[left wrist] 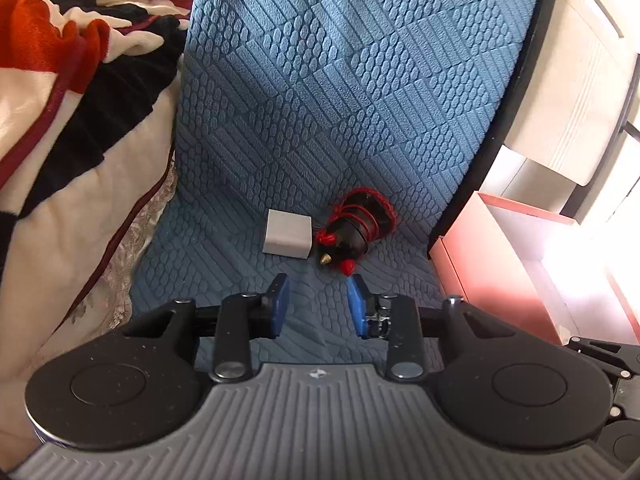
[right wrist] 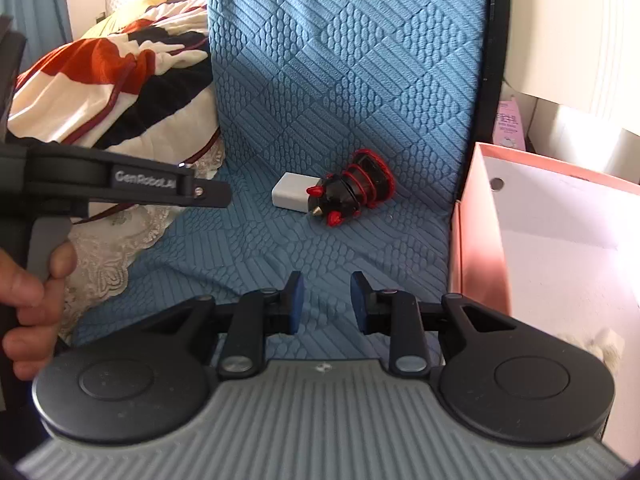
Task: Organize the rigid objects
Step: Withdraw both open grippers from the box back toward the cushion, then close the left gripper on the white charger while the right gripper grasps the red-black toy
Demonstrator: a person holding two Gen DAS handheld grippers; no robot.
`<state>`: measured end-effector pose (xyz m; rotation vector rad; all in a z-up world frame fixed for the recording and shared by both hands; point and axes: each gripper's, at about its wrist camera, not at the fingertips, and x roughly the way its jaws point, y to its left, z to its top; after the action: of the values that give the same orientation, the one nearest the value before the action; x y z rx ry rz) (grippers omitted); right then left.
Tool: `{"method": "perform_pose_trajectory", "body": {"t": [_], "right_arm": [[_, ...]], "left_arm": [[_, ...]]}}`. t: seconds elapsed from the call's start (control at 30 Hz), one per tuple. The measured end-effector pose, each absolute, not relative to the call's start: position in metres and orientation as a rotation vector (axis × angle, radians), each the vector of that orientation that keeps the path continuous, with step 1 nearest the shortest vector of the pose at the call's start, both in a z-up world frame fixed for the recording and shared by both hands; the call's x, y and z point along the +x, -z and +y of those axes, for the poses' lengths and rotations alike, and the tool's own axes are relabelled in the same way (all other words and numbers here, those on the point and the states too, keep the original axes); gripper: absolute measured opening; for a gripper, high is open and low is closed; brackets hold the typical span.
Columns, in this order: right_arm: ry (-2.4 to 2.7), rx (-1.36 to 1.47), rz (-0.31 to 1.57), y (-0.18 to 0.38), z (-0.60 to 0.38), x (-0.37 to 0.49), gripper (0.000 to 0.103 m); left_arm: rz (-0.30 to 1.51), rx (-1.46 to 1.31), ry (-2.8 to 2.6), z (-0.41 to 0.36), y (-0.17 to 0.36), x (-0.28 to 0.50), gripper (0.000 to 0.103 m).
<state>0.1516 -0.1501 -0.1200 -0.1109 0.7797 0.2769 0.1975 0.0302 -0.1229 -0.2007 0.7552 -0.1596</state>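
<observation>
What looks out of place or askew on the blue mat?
The black-and-red toy lies tipped on its side, against the white block. Both sit loose on the mat, outside the pink box. No damage shows.

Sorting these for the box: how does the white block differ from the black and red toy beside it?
The white block is plain, boxy and one colour; the black and red toy is rounded, black with red rings and a brass-coloured tip. The block lies flat on a broad face; the toy lies tipped on its side. The block sits left of the toy, farther from the pink box. Both rest on the blue quilted cover, close together, ungripped.
</observation>
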Motion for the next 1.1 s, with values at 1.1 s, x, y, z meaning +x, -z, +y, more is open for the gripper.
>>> {"method": "perform_pose_trajectory", "body": {"t": [1.1], "right_arm": [[-0.438, -0.424, 0.709, 0.189, -0.103, 0.293, 0.054]], "left_arm": [[0.948, -0.355, 0.110, 0.083, 0.192, 0.361, 0.042]]}}
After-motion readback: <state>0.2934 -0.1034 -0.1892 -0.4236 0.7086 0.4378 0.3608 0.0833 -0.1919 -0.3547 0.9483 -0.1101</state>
